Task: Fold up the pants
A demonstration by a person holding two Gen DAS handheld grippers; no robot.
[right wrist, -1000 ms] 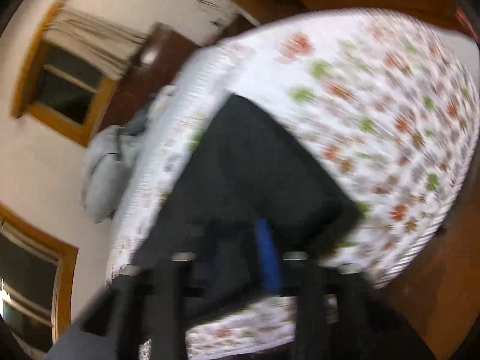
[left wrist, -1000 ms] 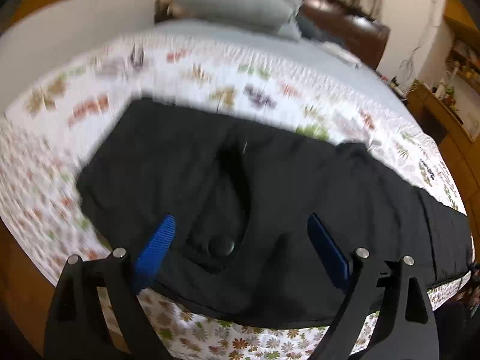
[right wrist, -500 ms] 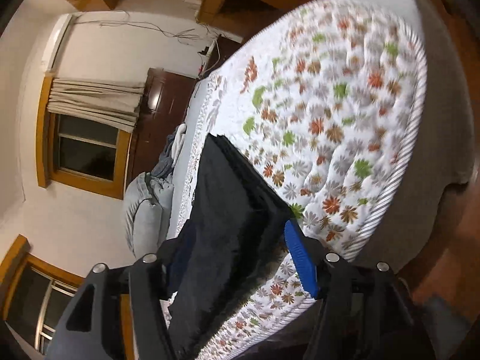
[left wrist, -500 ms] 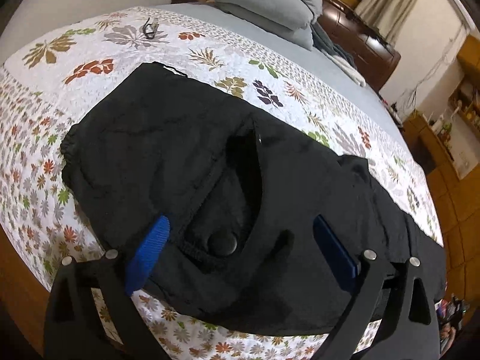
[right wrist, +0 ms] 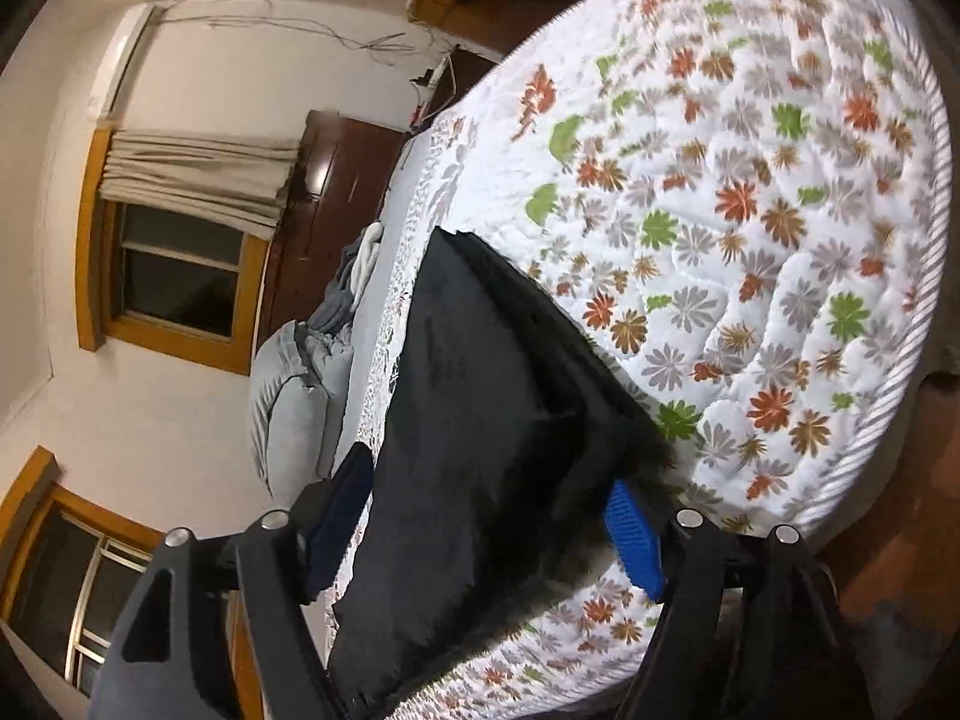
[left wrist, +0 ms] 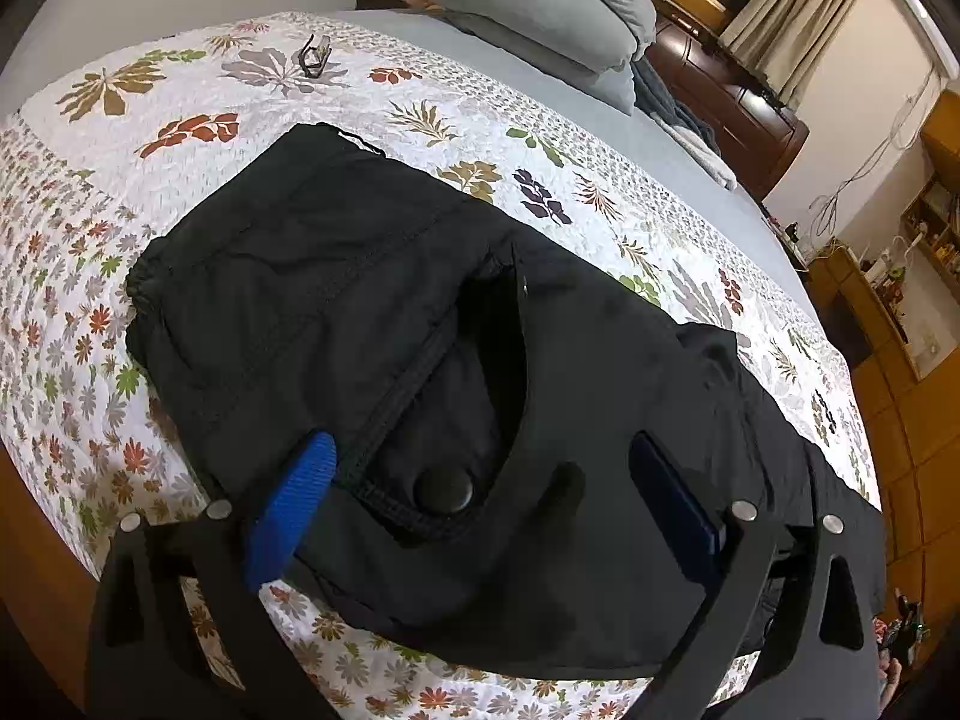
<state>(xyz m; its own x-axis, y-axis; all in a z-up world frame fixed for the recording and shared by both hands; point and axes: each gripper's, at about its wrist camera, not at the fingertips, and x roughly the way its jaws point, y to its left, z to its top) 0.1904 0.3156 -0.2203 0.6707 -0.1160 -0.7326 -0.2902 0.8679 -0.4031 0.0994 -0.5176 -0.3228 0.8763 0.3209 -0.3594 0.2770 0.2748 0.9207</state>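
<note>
Black pants (left wrist: 372, 312) lie folded lengthwise across a floral quilt (left wrist: 180, 120) on a bed. In the left wrist view my left gripper (left wrist: 480, 498) stands open just above the waist end, its blue pads (left wrist: 288, 510) either side of a buttoned pocket (left wrist: 444, 489), touching nothing. In the right wrist view the leg end of the pants (right wrist: 480, 420) lies flat near the bed's edge. My right gripper (right wrist: 486, 528) straddles that end with its jaws opening; cloth is between the pads (right wrist: 636, 540), which do not press it.
Grey pillows (left wrist: 540, 0) and a pair of glasses (left wrist: 315, 54) lie farther up the bed. A dark wooden dresser (left wrist: 732, 96) and a curtained window (right wrist: 180, 240) stand beyond. The mattress edge (right wrist: 888, 420) drops to a wooden floor at the right.
The right gripper, shut on the leg end a second ago, has opened and let the cloth go onto the bed. The left gripper rolled slightly and stayed over the waist.
</note>
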